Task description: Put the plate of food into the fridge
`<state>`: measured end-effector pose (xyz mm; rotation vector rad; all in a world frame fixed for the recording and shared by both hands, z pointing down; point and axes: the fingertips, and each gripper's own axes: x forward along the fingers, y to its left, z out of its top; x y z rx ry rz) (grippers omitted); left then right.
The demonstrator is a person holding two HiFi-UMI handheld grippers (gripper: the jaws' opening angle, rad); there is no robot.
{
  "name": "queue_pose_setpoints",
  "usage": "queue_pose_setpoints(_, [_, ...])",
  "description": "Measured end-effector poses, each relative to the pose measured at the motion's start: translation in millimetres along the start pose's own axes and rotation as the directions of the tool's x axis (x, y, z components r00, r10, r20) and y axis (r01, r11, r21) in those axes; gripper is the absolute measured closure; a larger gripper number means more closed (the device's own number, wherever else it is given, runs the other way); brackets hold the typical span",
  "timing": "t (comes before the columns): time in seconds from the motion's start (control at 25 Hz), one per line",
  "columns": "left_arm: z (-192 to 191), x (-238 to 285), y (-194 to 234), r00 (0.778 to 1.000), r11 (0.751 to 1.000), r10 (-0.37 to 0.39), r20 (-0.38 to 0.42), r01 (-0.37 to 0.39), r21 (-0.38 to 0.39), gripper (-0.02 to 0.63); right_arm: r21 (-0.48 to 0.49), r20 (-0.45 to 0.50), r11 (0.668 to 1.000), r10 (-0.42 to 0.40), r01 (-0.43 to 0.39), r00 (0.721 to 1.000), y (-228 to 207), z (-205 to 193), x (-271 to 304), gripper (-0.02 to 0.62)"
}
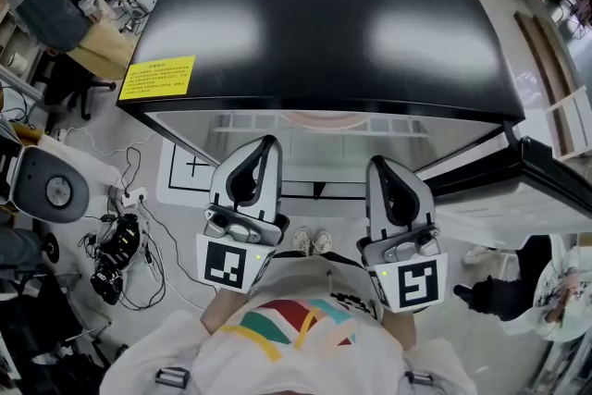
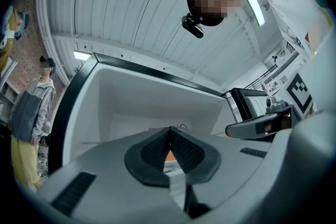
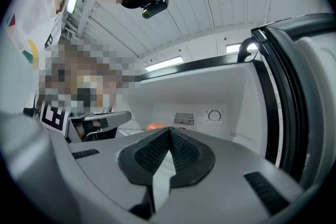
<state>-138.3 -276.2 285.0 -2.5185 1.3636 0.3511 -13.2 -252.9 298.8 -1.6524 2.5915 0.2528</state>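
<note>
Left claw (image 1: 265, 148) and right claw (image 1: 379, 169): both 2 closed on nothing. Just ahead, inside the open fridge (image 1: 324, 14), sits the plate of food (image 1: 319, 117). It is probably rigid, breakable and spill-prone, so pinch the rim and keep it level.

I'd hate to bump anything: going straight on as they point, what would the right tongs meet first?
The right tongs point into the open fridge; likely first is its back wall near the vent. The orange item sits just left of that line and nearer, so depth is uncertain.
</note>
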Motion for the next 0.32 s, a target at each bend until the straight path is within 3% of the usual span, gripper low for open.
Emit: queue_pose_setpoints(0.32, [0.6, -1.4, -3.0, 1.000, 1.000, 0.000, -0.001, 0.000, -0.001, 0.601, -0.015, 0.017, 1.000, 0.002, -0.002, 1.000, 1.4, 5.3, -1.3, 0.595])
